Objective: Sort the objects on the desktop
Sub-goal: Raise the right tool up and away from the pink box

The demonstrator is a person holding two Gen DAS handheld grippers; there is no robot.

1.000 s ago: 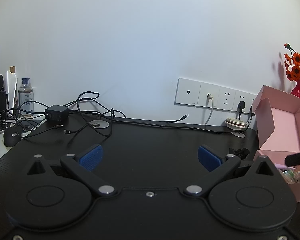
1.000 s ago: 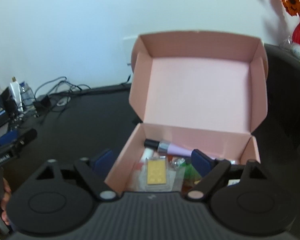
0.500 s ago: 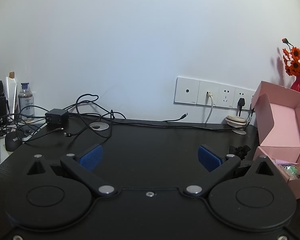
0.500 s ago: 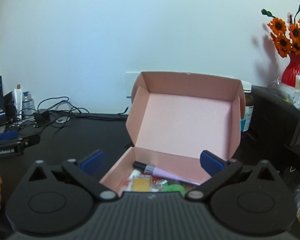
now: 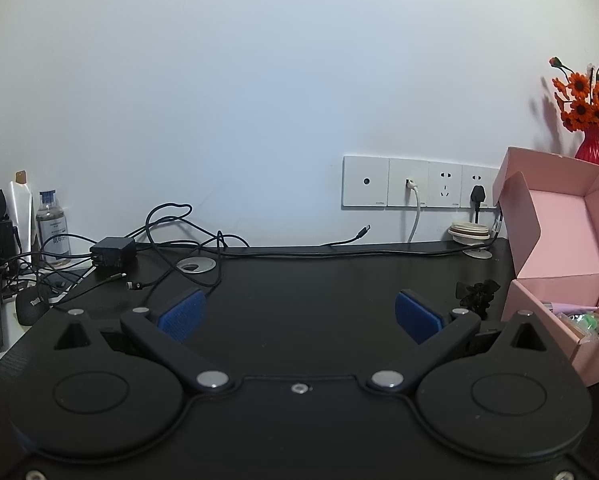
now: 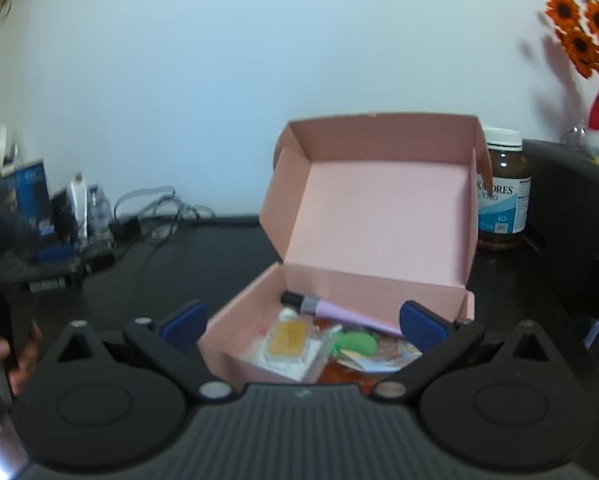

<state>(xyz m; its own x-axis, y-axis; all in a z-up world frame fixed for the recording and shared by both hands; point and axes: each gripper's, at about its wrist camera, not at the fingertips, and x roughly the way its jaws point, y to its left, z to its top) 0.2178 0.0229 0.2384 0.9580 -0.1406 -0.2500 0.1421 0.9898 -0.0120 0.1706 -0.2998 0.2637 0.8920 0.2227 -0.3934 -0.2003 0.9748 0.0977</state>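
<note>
An open pink cardboard box (image 6: 383, 208) stands on the black desk, lid upright. Inside lie a lilac tube with a black cap (image 6: 339, 311), a yellow item in a clear packet (image 6: 289, 338), a green piece (image 6: 357, 342) and colourful wrappers (image 6: 383, 356). My right gripper (image 6: 302, 320) hovers over the box's front edge, jaws wide open, nothing between the pads. My left gripper (image 5: 299, 314) is open over bare desk, left of the pink box (image 5: 555, 240). A small black ruffled object (image 5: 477, 296) lies on the desk between the left gripper and the box.
A brown supplement bottle (image 6: 501, 200) stands right behind the box beside a black cabinet (image 6: 571, 208). A red vase of orange flowers (image 5: 589, 148) sits behind. Cables and an adapter (image 5: 113, 252), a mouse (image 5: 29, 310) and a bottle (image 5: 53, 228) crowd the far left. A hand (image 6: 19, 360) shows at left.
My right gripper has drawn back from inside the box and tilted up, and its jaws have spread wider. Its tip has left the left wrist view. The left gripper has barely moved.
</note>
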